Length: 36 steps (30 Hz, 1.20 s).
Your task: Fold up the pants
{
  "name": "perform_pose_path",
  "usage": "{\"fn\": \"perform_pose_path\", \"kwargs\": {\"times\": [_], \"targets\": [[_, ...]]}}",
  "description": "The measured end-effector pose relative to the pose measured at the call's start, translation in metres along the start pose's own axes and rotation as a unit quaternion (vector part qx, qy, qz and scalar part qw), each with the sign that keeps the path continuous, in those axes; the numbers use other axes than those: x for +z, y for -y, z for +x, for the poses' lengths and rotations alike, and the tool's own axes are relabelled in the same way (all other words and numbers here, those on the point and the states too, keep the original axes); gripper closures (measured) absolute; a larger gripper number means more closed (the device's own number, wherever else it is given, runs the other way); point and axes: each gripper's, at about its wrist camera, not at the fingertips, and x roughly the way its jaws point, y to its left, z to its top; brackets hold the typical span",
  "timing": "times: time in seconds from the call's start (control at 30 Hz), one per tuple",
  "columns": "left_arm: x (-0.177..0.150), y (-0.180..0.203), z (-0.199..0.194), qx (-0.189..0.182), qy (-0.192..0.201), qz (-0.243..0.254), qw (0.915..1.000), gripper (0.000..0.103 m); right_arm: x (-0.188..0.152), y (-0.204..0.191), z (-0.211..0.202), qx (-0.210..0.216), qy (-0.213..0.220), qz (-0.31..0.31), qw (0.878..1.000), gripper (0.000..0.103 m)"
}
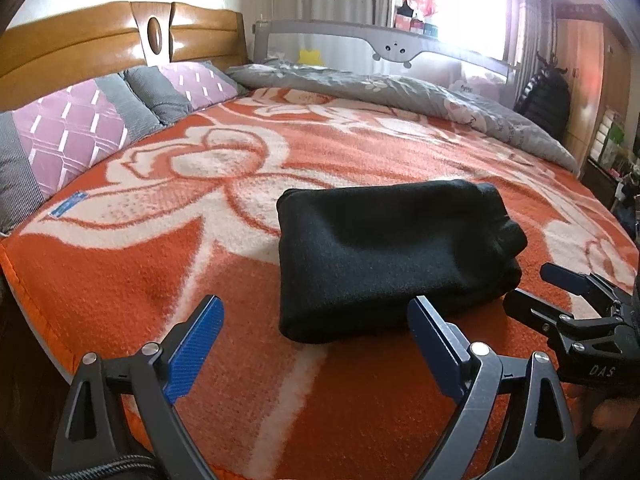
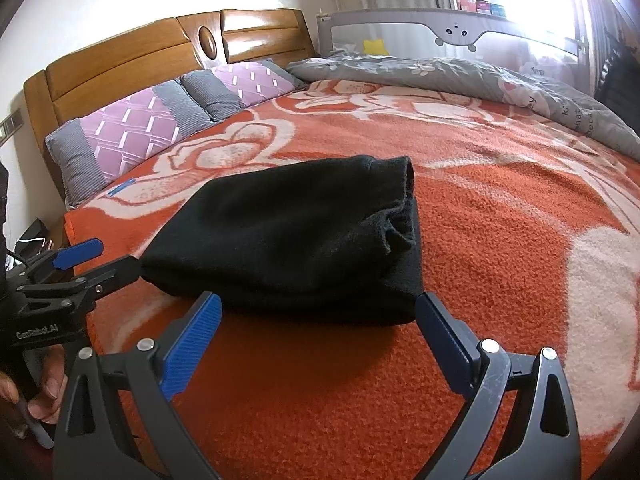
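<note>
Two grippers, the left gripper (image 1: 316, 344) and the right gripper (image 2: 320, 340), are held spread wide and empty just before the folded black pants (image 1: 392, 256), whose inner layers are hidden, on the orange blanket (image 1: 160, 280) below the wooden headboard (image 1: 80, 48).

Home bedroom: bed (image 1: 120, 280) with wooden headboard (image 1: 100, 48), pillows (image 1: 72, 128), grey duvet (image 1: 400, 88), child guard rail (image 1: 360, 44), curtained window (image 1: 460, 0).

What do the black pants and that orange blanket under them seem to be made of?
The folded black pants look like a soft, matte knit or fleece: thick rounded folds, no sheen. The orange blanket looks like nubby woven wool or acrylic, with a fuzzy pile.
</note>
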Motion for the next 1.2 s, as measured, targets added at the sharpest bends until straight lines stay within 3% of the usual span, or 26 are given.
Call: {"fn": "perform_pose_path", "kwargs": {"times": [1.2], "targets": [[-0.004, -0.0018, 0.0051, 0.003, -0.011, -0.001, 0.9999, 0.009, -0.0017, -0.0003, 0.0088, -0.002, -0.014, 0.007, 1.0, 0.005]]}}
